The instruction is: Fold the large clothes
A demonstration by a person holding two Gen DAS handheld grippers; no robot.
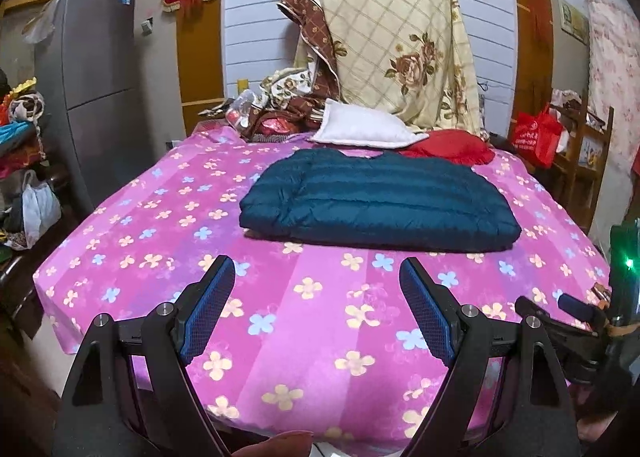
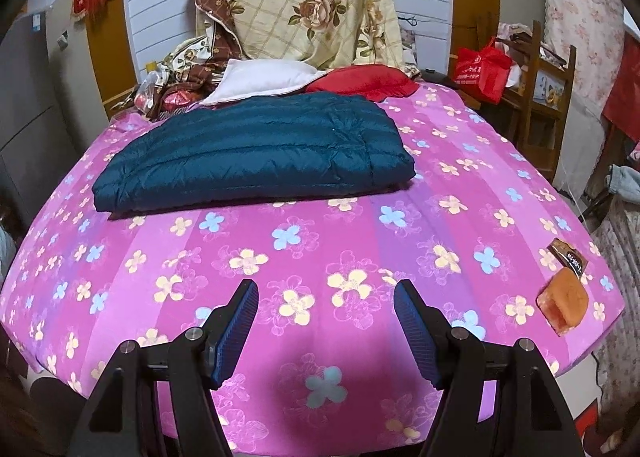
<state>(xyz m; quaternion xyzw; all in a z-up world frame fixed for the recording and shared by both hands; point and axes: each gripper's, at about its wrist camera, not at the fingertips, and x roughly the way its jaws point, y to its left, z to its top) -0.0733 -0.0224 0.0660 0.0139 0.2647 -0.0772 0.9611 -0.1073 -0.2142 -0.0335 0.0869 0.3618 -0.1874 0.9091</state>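
Note:
A dark teal quilted jacket (image 1: 380, 201) lies folded into a flat rectangle on the pink flowered bed sheet (image 1: 312, 337), toward the far half of the bed. It also shows in the right wrist view (image 2: 252, 153), left of centre. My left gripper (image 1: 318, 273) is open and empty, hovering over the sheet short of the jacket's near edge. My right gripper (image 2: 326, 295) is open and empty, over the near part of the sheet (image 2: 360, 237), well short of the jacket. The right gripper's body shows at the right edge of the left wrist view (image 1: 592, 321).
A white pillow (image 1: 364, 131) and a red cushion (image 1: 452, 147) lie behind the jacket, with a floral quilt (image 1: 396, 41) draped at the headboard. An orange packet (image 2: 564, 301) lies near the bed's right corner. A grey fridge (image 1: 96, 77) stands left; a wooden chair with a red bag (image 2: 484, 69) stands right.

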